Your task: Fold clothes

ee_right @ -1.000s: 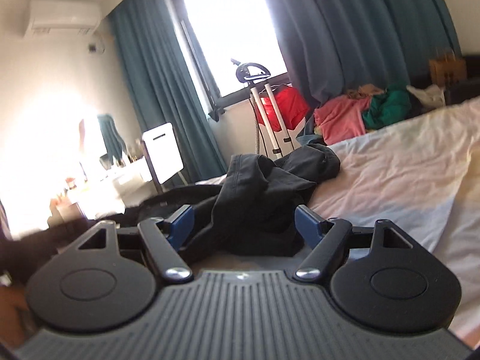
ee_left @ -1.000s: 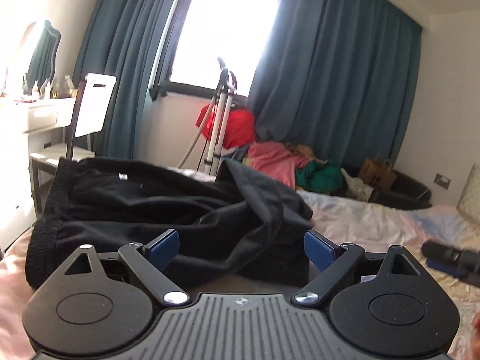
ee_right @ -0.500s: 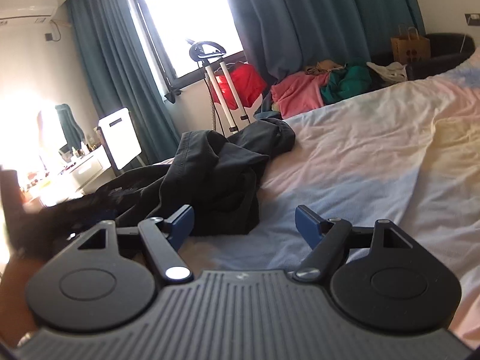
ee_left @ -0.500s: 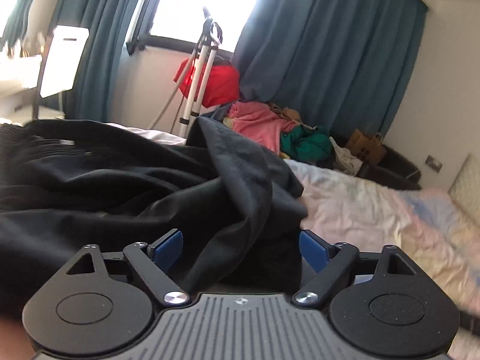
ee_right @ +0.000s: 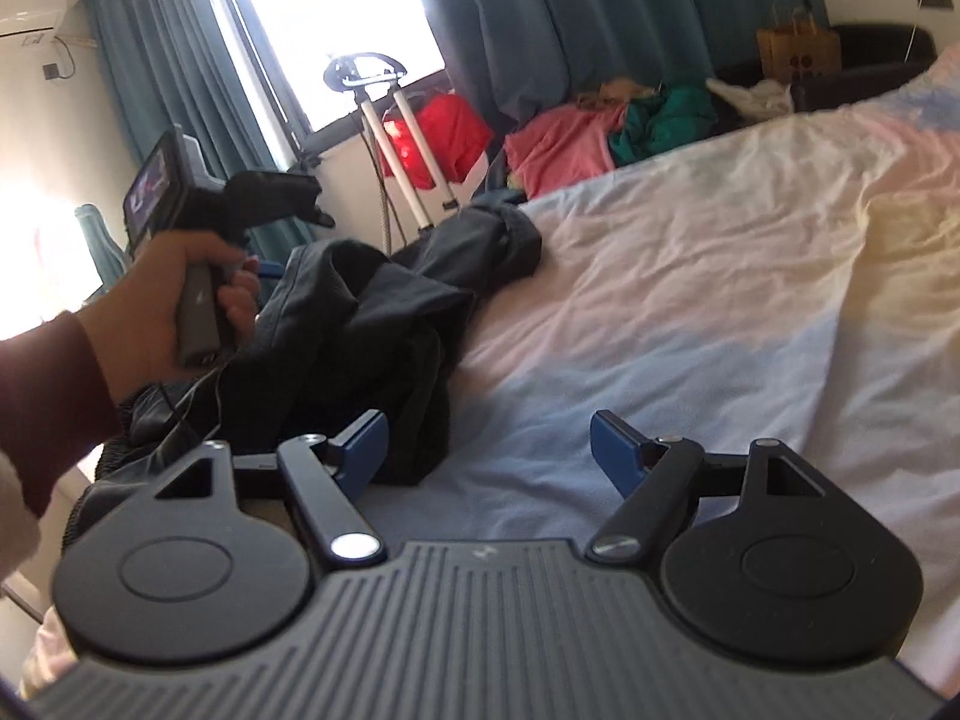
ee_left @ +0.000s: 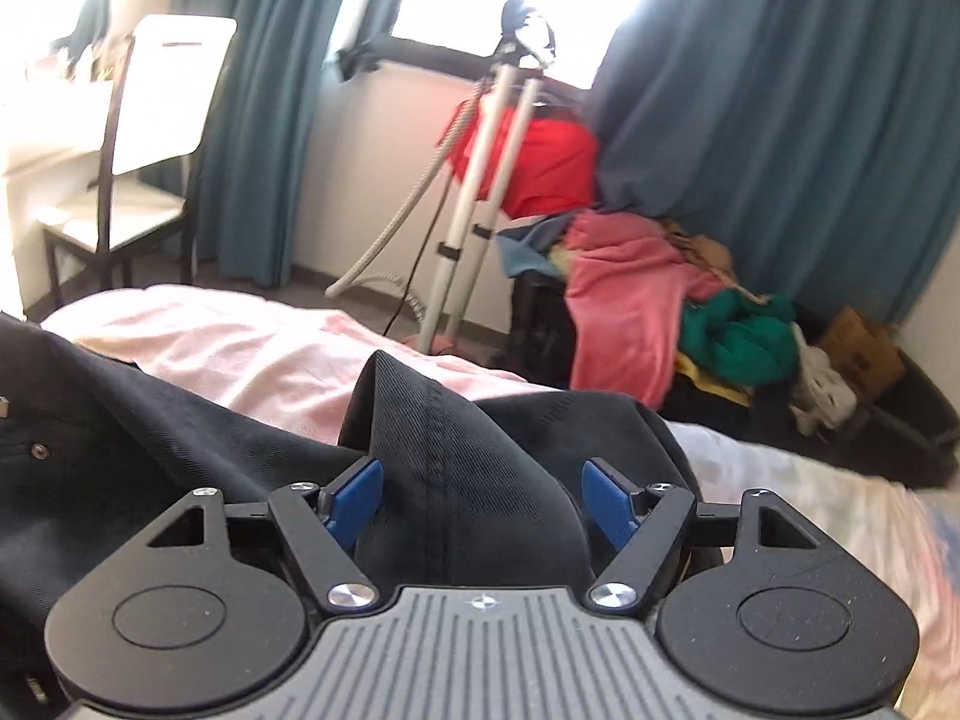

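Fabric fills the left gripper (ee_left: 483,501): its blue fingers (ee_left: 354,501) stand wide apart, a ridge of the black garment (ee_left: 456,450) rising between them, possibly brushing the left pad. Right gripper (ee_right: 489,450) is spread wide too, holding nothing, low over the bed sheet (ee_right: 690,300), its left finger just beside the garment's crumpled edge. Garment lies heaped on the bed.

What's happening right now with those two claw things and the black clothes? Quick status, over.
Left gripper open, a raised fold of the black garment between its fingers. Right gripper open over bare bedsheet. Nothing in the way.
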A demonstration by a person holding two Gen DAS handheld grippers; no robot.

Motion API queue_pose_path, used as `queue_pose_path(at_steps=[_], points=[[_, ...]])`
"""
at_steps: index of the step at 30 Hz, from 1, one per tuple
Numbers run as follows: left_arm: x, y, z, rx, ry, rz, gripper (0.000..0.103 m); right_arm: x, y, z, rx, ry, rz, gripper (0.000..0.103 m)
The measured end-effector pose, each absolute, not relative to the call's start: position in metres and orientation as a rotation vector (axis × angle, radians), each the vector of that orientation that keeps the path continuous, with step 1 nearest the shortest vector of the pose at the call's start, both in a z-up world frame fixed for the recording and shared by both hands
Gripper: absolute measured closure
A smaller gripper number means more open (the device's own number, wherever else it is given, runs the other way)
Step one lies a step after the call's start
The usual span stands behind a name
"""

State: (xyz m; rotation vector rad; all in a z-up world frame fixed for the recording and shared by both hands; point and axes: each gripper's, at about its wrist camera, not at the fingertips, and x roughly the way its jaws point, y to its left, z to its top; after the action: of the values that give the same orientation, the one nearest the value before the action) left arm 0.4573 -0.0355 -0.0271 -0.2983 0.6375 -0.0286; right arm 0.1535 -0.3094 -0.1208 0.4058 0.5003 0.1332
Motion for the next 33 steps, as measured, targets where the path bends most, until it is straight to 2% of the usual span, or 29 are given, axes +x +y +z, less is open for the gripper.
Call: queue_pose_path(at_steps=[1, 2, 4, 6, 7, 8, 15, 21, 24, 28, 33], points=[[0.465, -0.035, -0.03, -0.31, 0.653, -0.024, 0.031, 0.159, -0.31, -0.125, 0.41, 0.511, 0.136, 0.026], [0.473, -0.034, -0.033, -0.322, 0.668, -0.019, 0.04, 0.163, -0.31, -0.129, 0.405, 0.517, 0.134, 0.026], [0.479, -0.035, -0.038, -0.323, 0.69, -0.013, 0.048, 0.166, -0.309, -0.133, 0.372, 0.515, 0.126, 0.026], [0.478, -0.035, -0.04, -0.333, 0.689, -0.017, 0.068, 0.168, -0.308, -0.137, 0.342, 0.519, 0.104, 0.026], [0.475, -0.036, -0.04, -0.327, 0.686, -0.026, 0.085, 0.169, -0.309, -0.138, 0.344, 0.521, 0.104, 0.026], [0.471, -0.039, -0.038, -0.305, 0.681, -0.03, 0.094, 0.169, -0.31, -0.138, 0.36, 0.519, 0.112, 0.026], [0.385, -0.076, 0.02, -0.07, 0.511, -0.191, 0.096, 0.153, -0.315, -0.131, 0.379, 0.474, 0.07, 0.027], [0.249, -0.107, 0.071, 0.117, 0.399, -0.415, 0.097, 0.119, -0.317, -0.11, 0.32, 0.352, -0.049, 0.026], [0.172, -0.111, 0.061, 0.17, 0.399, -0.528, 0.097, 0.106, -0.323, -0.1, 0.356, 0.327, -0.052, 0.026], [0.085, -0.099, 0.011, 0.126, 0.443, -0.579, 0.097, 0.091, -0.33, -0.096, 0.446, 0.33, -0.026, 0.026], [0.064, -0.072, -0.06, -0.001, 0.572, -0.498, 0.097, 0.089, -0.329, -0.105, 0.553, 0.387, 0.045, 0.027]])
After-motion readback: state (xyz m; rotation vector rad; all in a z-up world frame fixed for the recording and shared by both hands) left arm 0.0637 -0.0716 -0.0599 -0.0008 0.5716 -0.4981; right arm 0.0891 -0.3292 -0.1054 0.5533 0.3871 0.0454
